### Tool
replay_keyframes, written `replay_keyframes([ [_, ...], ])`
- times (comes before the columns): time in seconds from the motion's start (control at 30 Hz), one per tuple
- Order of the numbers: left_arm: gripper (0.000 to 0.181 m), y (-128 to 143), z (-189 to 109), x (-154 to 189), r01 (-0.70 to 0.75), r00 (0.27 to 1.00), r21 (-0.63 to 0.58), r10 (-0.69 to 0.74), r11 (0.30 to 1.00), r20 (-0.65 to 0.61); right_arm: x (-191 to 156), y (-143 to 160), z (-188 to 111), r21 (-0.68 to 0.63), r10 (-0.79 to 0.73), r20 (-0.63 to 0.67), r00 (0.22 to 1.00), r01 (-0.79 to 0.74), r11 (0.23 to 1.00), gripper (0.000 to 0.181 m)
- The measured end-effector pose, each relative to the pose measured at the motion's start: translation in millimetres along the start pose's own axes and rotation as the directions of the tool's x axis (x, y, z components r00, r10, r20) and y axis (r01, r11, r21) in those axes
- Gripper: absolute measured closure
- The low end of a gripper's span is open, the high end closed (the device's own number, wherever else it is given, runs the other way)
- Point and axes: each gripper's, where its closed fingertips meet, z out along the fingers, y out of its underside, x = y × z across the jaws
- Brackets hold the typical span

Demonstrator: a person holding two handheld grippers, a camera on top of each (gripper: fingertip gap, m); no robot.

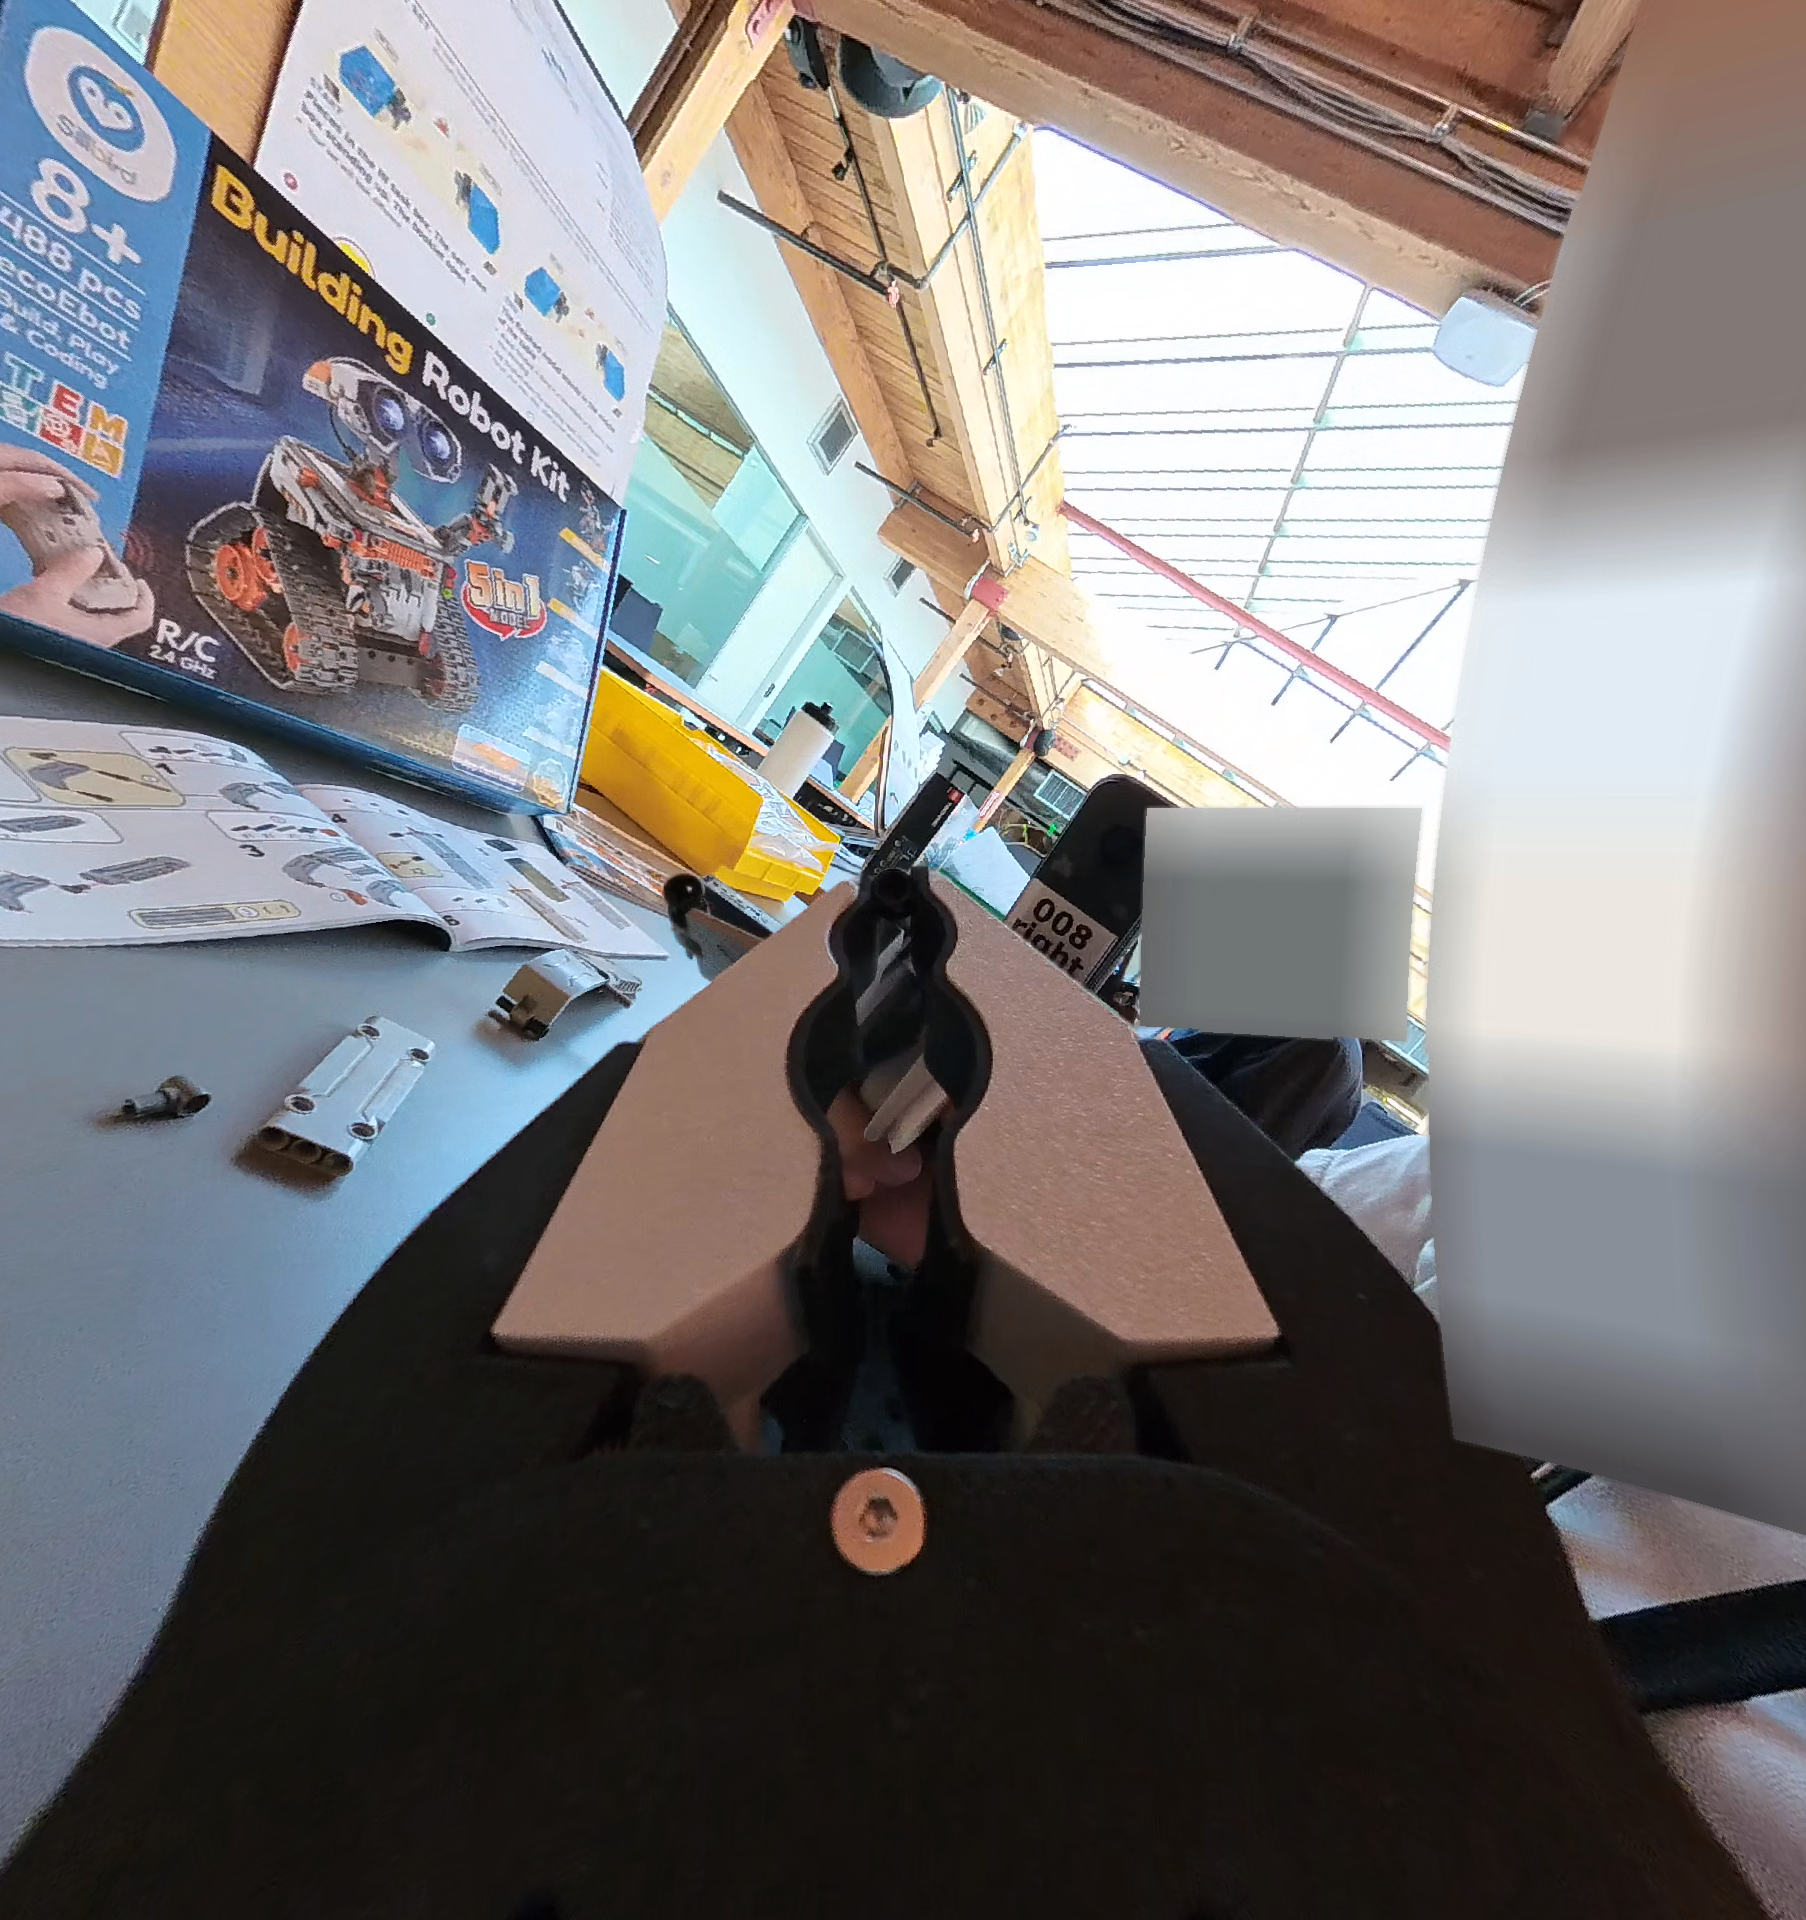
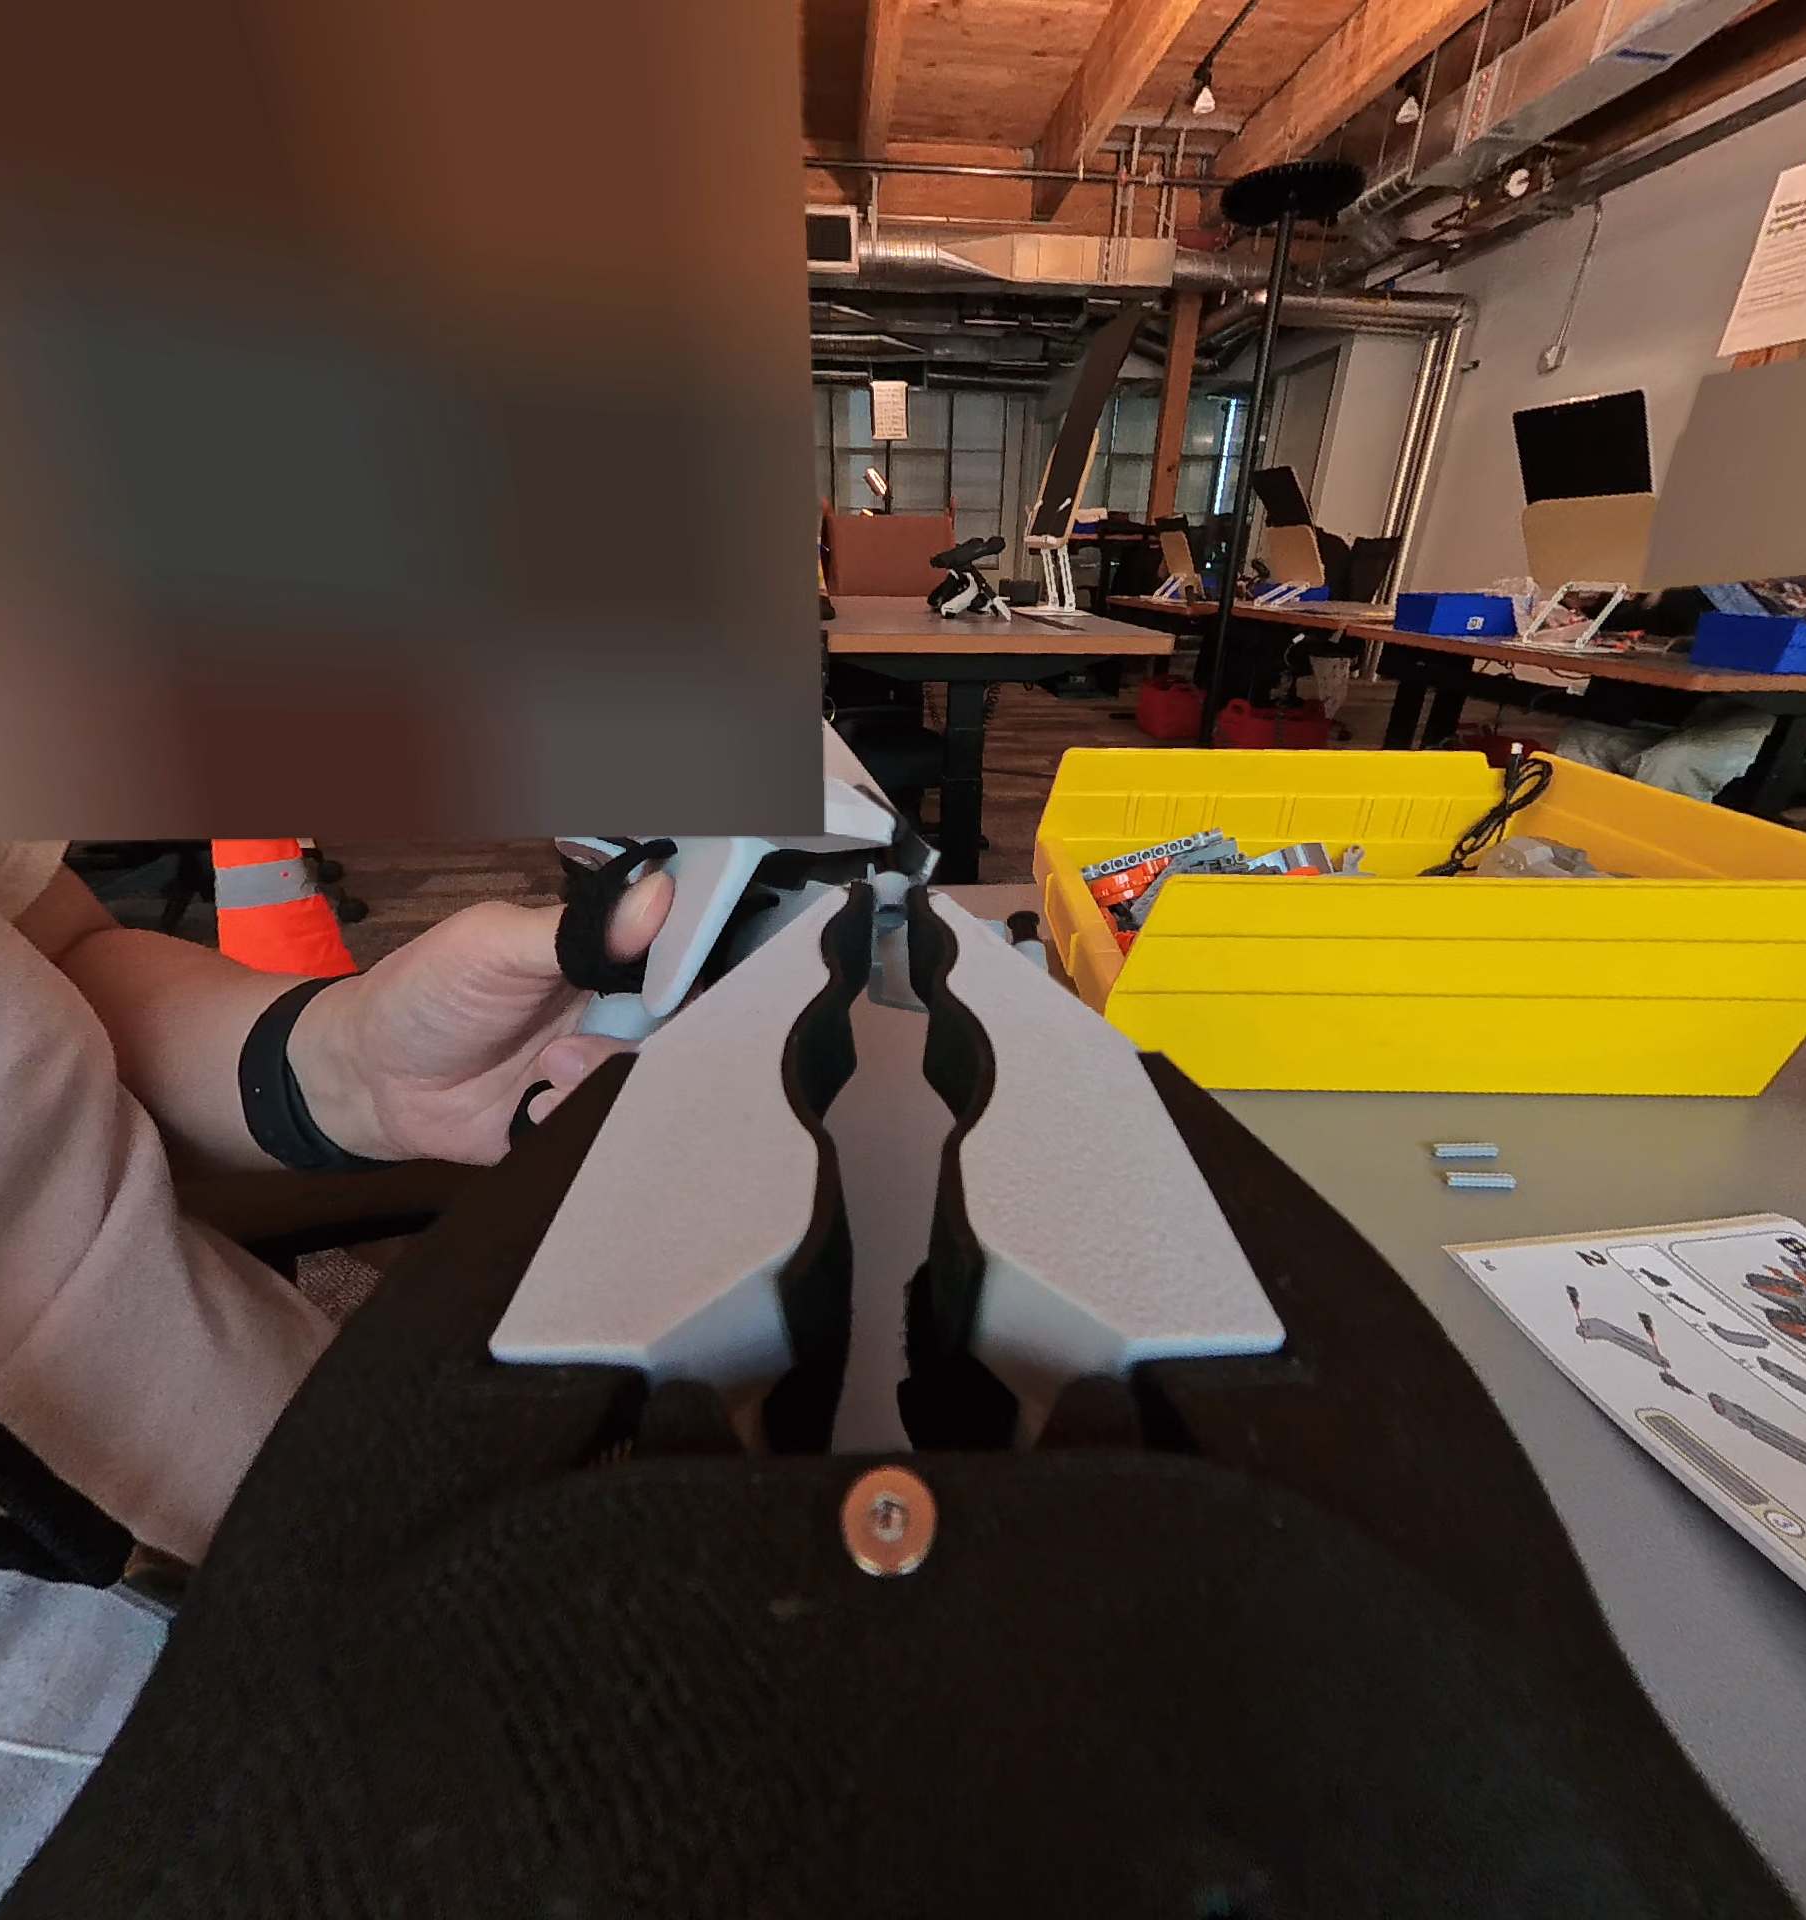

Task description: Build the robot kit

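Note:
My left gripper [image 1: 894,904] is tilted upward and shut on a black and light-grey building piece [image 1: 897,1049], with a black pin end [image 1: 894,891] at the fingertips. My right gripper [image 2: 888,899] is shut on a small grey part [image 2: 891,920] at its tips. It points at the left gripper's grey handle [image 2: 691,935], which a hand [image 2: 442,1039] holds. The right gripper also shows in the left wrist view [image 1: 1070,904], just beyond the left fingertips. The two held parts are close together; I cannot tell if they touch.
A yellow bin [image 2: 1450,997] of grey and orange parts stands to the right. Two small light-blue pins [image 2: 1470,1164] and an instruction sheet [image 2: 1709,1371] lie on the grey table. In the left wrist view: a kit box [image 1: 286,468], an open booklet [image 1: 255,852], and loose grey parts [image 1: 343,1101]. Only a small space, under 4 cm, lies between the two pairs of fingers.

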Motion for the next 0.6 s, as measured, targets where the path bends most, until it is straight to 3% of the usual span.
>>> replay_keyframes([
  [0.6,0.177,30,-23,-45,0.161,0.985,-0.117,-0.153,0.980,0.073,6,63,10,-0.318,-0.120,0.020,0.993,0.120,0.941,0.177],
])
